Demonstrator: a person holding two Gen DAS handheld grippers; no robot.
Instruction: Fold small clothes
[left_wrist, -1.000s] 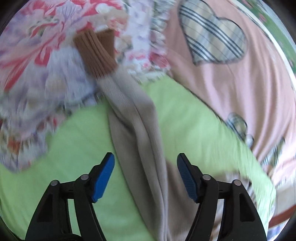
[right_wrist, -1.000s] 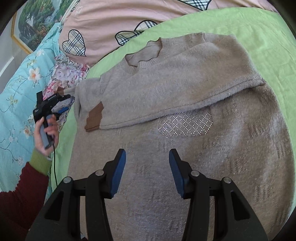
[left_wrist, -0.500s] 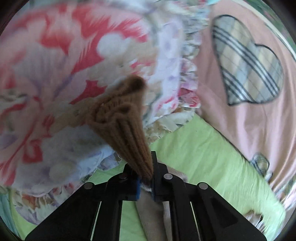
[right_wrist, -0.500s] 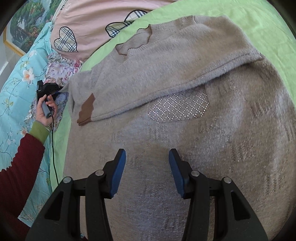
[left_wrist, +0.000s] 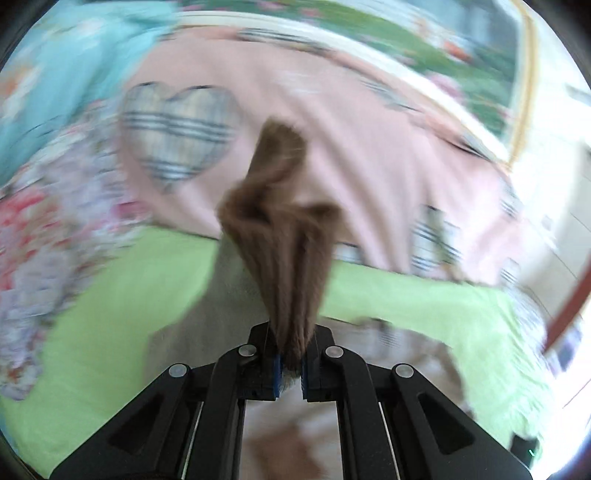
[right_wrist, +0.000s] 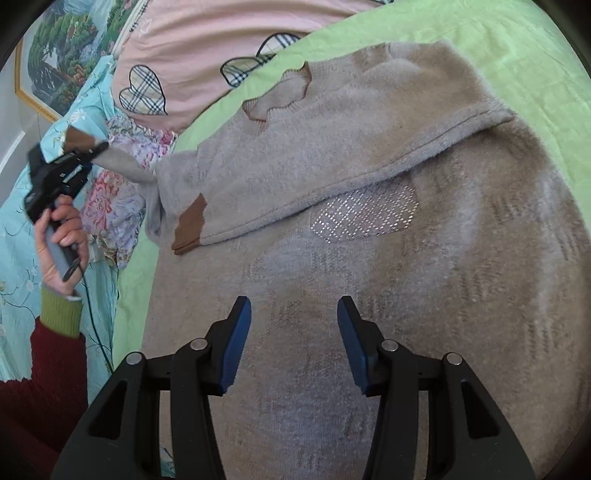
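Note:
A beige knit sweater (right_wrist: 369, 229) lies on a green sheet (right_wrist: 517, 44), its right sleeve folded across the chest with its brown cuff (right_wrist: 190, 227) showing. My left gripper (left_wrist: 291, 363) is shut on the brown cuff of the left sleeve (left_wrist: 284, 236) and holds it lifted; it also shows in the right wrist view (right_wrist: 79, 157), at the far left, held by a hand. My right gripper (right_wrist: 293, 339) is open and empty above the sweater's lower body.
A pink pillow with plaid hearts (right_wrist: 207, 48) lies at the head of the bed. A floral ruffled cloth (right_wrist: 122, 184) and a turquoise floral cover (right_wrist: 22, 236) lie left of the sweater. A framed landscape picture (right_wrist: 55, 62) hangs on the wall.
My left gripper closed on the left sleeve's brown cuff and has lifted it, swinging towards the sweater. My right gripper stayed open over the sweater's body.

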